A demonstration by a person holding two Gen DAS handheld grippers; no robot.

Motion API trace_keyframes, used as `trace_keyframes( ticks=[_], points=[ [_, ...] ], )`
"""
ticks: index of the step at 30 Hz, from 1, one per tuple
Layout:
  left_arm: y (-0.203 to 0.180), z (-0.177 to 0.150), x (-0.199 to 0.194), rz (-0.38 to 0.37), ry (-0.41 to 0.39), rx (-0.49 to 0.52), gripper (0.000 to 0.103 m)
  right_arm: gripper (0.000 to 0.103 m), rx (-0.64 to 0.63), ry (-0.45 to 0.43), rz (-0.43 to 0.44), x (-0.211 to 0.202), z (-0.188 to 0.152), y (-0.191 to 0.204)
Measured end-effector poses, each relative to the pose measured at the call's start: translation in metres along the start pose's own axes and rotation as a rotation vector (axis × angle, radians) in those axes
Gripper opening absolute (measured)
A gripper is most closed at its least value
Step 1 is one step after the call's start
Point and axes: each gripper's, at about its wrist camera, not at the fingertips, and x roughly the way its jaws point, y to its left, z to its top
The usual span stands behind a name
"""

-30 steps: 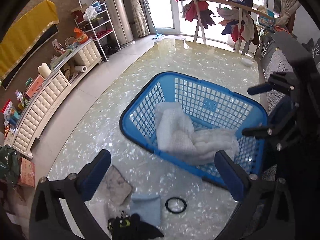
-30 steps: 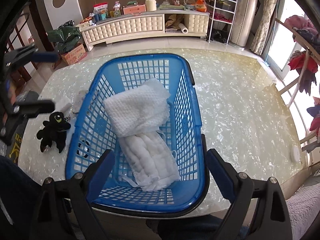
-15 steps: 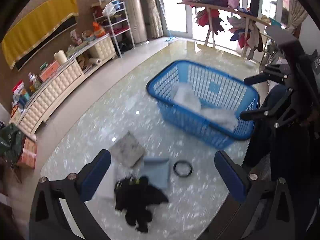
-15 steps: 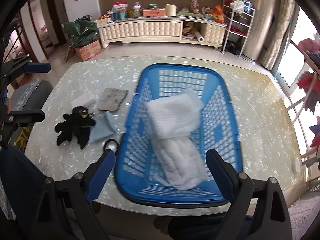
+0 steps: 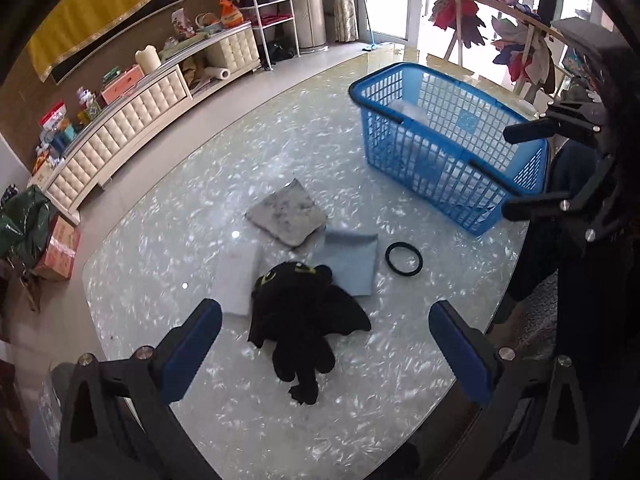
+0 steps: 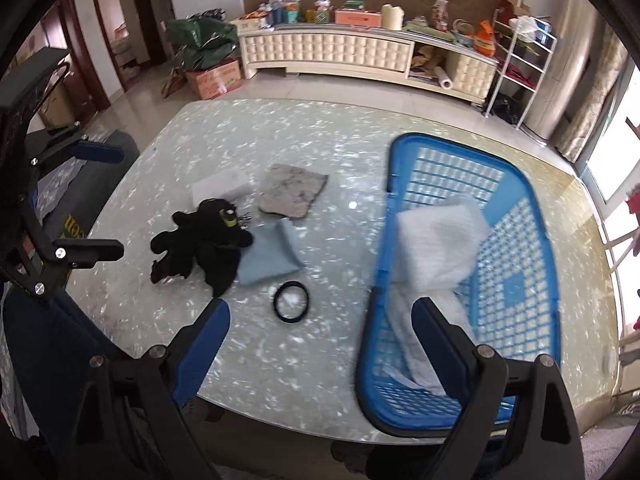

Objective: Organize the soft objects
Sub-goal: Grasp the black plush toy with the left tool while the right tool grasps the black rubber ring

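On the shiny table [image 5: 168, 240], a black dragon plush [image 5: 304, 312] lies between the left gripper's [image 5: 326, 344] wide-spread fingers; the right gripper [image 6: 320, 344] is spread too.

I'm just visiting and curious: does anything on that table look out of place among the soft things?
Yes: a black ring lies on the table beside the blue cloth. It looks rigid, unlike the black plush toy and the cloths nearby. Nothing looks spilled or damaged.

No lettering is legible; yellow characters on a dark fabric item [image 6: 76, 225] are too distorted to read.
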Motion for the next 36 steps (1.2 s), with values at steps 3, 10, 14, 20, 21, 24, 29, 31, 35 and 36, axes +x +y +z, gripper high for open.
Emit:
trace_keyframes(
  ticks=[3, 10, 14, 20, 21, 24, 29, 31, 35, 36],
  points=[
    [0.009, -0.008, 0.005, 0.004, 0.014, -0.008, 0.103, 0.092, -0.021, 0.016, 0.012, 0.010, 0.004, 0.013],
    [0.034, -0.022, 0.024, -0.028, 0.051, -0.036, 0.103, 0.092, -0.058, 0.075, 0.032, 0.039, 0.012, 0.039],
    [0.048, -0.028, 0.038, -0.062, 0.070, -0.052, 0.103, 0.092, -0.068, 0.121, 0.034, 0.060, 0.014, 0.049],
    [0.055, -0.031, 0.063, -0.102, 0.115, -0.056, 0.103, 0.092, -0.072, 0.176, 0.036, 0.084, 0.015, 0.055],
    [0.055, -0.032, 0.067, -0.114, 0.122, -0.058, 0.103, 0.092, -0.073, 0.184, 0.036, 0.087, 0.015, 0.055],
    [0.056, -0.032, 0.079, -0.126, 0.145, -0.062, 0.103, 0.092, -0.073, 0.208, 0.034, 0.096, 0.015, 0.056],
    [0.056, -0.034, 0.094, -0.151, 0.175, -0.071, 0.103, 0.092, -0.064, 0.247, 0.033, 0.114, 0.012, 0.053],
    [0.055, -0.033, 0.101, -0.156, 0.188, -0.073, 0.103, 0.092, -0.056, 0.257, 0.031, 0.119, 0.011, 0.051],
    [0.051, -0.031, 0.118, -0.153, 0.226, -0.073, 0.103, 0.092, -0.039, 0.279, 0.031, 0.133, 0.009, 0.047],
    [0.050, -0.031, 0.121, -0.152, 0.234, -0.074, 0.103, 0.092, -0.037, 0.287, 0.033, 0.137, 0.009, 0.046]
  ],
)
